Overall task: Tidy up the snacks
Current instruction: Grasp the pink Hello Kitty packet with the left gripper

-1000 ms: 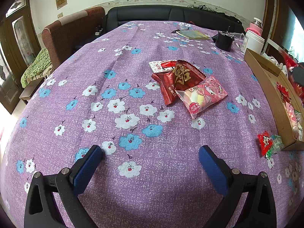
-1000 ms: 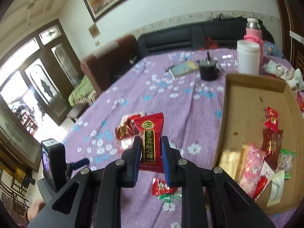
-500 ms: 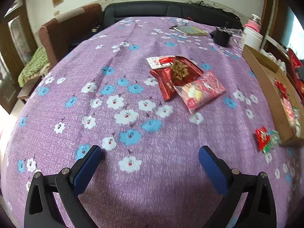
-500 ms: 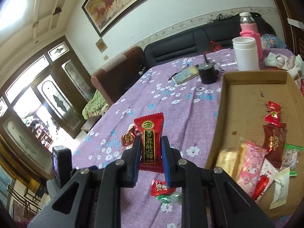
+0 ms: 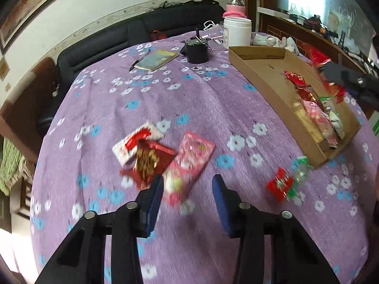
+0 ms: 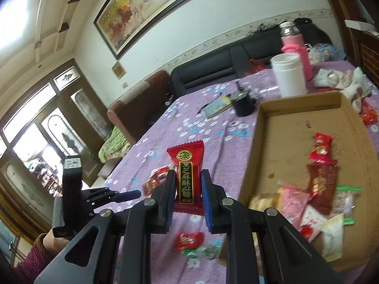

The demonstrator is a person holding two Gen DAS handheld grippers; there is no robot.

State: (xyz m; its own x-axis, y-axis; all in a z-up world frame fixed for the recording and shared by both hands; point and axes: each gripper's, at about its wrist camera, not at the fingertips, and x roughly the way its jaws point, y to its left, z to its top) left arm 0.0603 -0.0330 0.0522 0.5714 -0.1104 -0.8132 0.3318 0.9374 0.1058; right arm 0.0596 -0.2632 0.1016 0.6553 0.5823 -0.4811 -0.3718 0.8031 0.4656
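Note:
My right gripper (image 6: 187,187) is shut on a red candy packet with a black label (image 6: 186,165), held upright beside the cardboard tray (image 6: 296,106). The tray holds several snack packets. My left gripper (image 5: 188,198) hovers over the purple cloth with its jaws closing. The near end of a pink packet (image 5: 191,161) shows between them, and the pads do not press on it. A red packet with gold print (image 5: 151,161) and a white-and-red packet (image 5: 135,139) lie just left of it. A small red candy (image 5: 279,184) and a green one (image 5: 299,168) lie by the tray's near corner.
At the table's far end stand a white jar (image 5: 236,33), a pink flask (image 5: 234,9), a black cup (image 5: 196,52) and a booklet (image 5: 156,61). A black sofa runs behind the table. A person's sleeve (image 6: 30,258) shows at the lower left.
My left gripper's jaws have narrowed sharply, and it has swung and rolled to sit over the pink packet. My right gripper has carried the red candy closer to the tray.

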